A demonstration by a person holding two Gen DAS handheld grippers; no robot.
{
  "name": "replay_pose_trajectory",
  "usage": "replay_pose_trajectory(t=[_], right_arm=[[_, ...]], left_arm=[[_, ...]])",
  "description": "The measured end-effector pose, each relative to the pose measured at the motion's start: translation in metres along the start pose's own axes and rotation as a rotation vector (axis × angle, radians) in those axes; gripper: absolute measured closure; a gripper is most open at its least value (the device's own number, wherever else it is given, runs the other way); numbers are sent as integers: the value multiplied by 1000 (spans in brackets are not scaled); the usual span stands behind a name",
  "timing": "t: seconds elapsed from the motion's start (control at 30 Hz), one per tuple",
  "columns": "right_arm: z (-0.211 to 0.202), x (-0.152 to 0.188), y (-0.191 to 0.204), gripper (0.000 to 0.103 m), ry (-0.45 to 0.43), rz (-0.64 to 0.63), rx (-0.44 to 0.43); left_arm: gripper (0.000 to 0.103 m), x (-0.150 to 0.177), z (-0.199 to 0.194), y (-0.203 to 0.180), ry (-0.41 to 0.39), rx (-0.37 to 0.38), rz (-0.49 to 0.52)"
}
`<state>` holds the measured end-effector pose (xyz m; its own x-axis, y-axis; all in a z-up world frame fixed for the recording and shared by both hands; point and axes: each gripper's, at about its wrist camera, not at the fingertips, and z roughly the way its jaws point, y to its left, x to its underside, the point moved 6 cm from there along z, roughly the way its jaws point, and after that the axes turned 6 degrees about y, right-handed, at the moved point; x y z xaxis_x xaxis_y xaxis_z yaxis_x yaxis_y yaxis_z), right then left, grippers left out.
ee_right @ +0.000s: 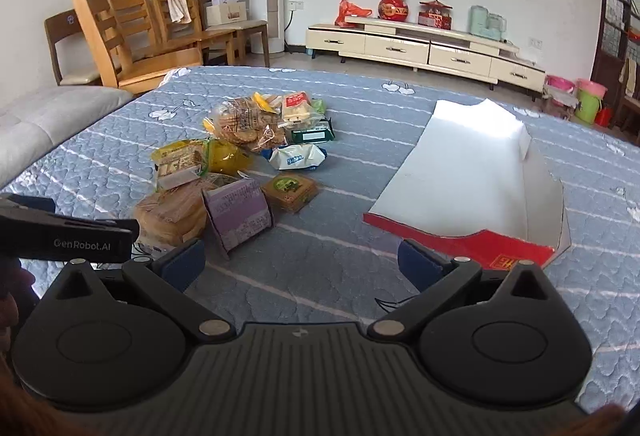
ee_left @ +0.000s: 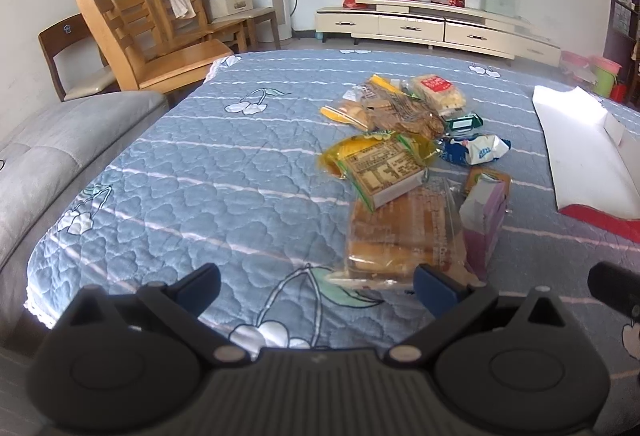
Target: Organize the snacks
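— Since both tools are spread wide with nothing between the pads, which one would you send in first?

— Probably the left gripper (ee_left: 316,290). Its right pad sits just at the near edge of the clear bread bag (ee_left: 400,236), which lies ahead and a little to its right, long side running away from the tool. The right gripper (ee_right: 302,262) hangs over bare quilted bedspread (ee_right: 304,276), with the pile ahead to its left and the box ahead to its right.

— So the right one is the closer to the box?

— Yes. The open white box with the red rim (ee_right: 472,172) lies on the cover just beyond its right pad, empty as far as I can see, its long axis heading away and rightward. I would judge that is where the snacks go.

— And what lies nearest the right tool in the pile?

— The purple carton (ee_right: 238,214), tipped on its side and touching the bread bag, then a small brown square packet (ee_right: 290,192) beside it, lying flat and apart from the rest.

— Anything in the way?

— Mostly overlap. The yellow-green pack (ee_left: 378,164) rests on the far end of the bread bag, so lifting the bread could drag it. Behind are a blue-white pouch (ee_left: 476,150), a green packet (ee_left: 464,122) and cookie bags (ee_left: 400,108). Each tool's body also shows at the edge of the other's view, so they are close together.
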<state>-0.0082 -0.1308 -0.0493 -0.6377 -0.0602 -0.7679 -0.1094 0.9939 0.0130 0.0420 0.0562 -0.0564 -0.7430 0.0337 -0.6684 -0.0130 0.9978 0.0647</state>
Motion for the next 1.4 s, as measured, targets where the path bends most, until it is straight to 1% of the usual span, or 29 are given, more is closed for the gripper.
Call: replay_pose_trajectory(t=[0.07,0.13,0.27,0.47,0.8,0.93,1.03,1.1,1.2,1.3,1.37,1.4], right_arm=[[-4,-1,-2,0,-4,24,-11],[-5,-3,6,0,-7,34,-16],[0,-8,20,0,-18,10,2],[6,-8,31,0,-14,-15,0],[17,-9,37,0,2,-29,-2],[18,-10,38,0,-4,-35,-1],[19,-11,38,0,-9,-29,0],[21,-12,39,0,-8,-24,-2],[22,-13,40,0,-11,-31,-4],[25,-14,42,0,-12,-50,6],[30,-13,42,0,-2,-53,0],[33,-13,42,0,4,-54,-4]], left_arm=[[1,0,0,-1,1,5,1],[1,-2,0,-2,-1,5,3],[1,-5,-1,-2,-5,10,-2],[1,-7,2,1,-6,5,-6],[1,-13,11,5,-1,10,-21],[1,-28,13,3,-17,31,-29],[1,-49,15,0,-36,77,-64],[1,-62,21,-6,-46,87,-76],[1,-74,35,-16,-29,83,-76],[1,-77,51,-24,10,87,-81],[3,-75,60,-26,24,103,-87],[13,-74,65,-26,31,113,-95]])
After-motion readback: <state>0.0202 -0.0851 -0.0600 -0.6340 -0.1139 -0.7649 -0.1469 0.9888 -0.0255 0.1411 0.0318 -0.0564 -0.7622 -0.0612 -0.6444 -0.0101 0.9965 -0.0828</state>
